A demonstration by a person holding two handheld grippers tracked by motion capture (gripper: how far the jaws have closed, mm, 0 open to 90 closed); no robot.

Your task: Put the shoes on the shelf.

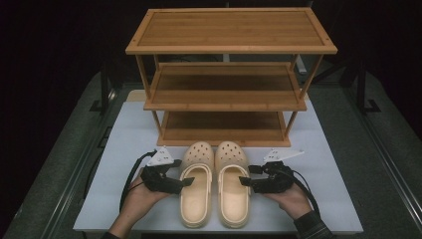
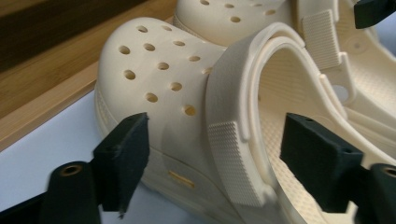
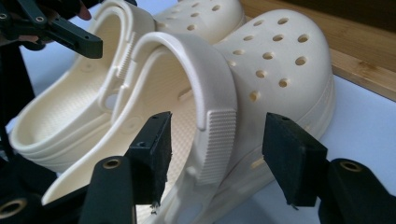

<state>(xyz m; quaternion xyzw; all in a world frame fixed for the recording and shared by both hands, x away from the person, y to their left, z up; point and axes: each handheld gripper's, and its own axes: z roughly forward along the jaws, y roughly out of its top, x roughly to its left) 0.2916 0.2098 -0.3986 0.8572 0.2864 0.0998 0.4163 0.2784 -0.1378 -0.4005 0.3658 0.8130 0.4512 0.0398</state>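
Two cream clogs sit side by side on my white table top, toes toward the bamboo shoe rack. All three of its shelves are bare.

The left clog and the right clog are the same moulded foam, with round holes across the toe caps and ribbed heel straps swung forward over the openings.

My left gripper is at the outer wall of the left clog; in the left gripper view its jaws stand apart on either side of the strap and side wall, pads not yet pressing.

My right gripper is at the outer wall of the right clog; its jaws also straddle strap and wall, apart, without contact that I can see.
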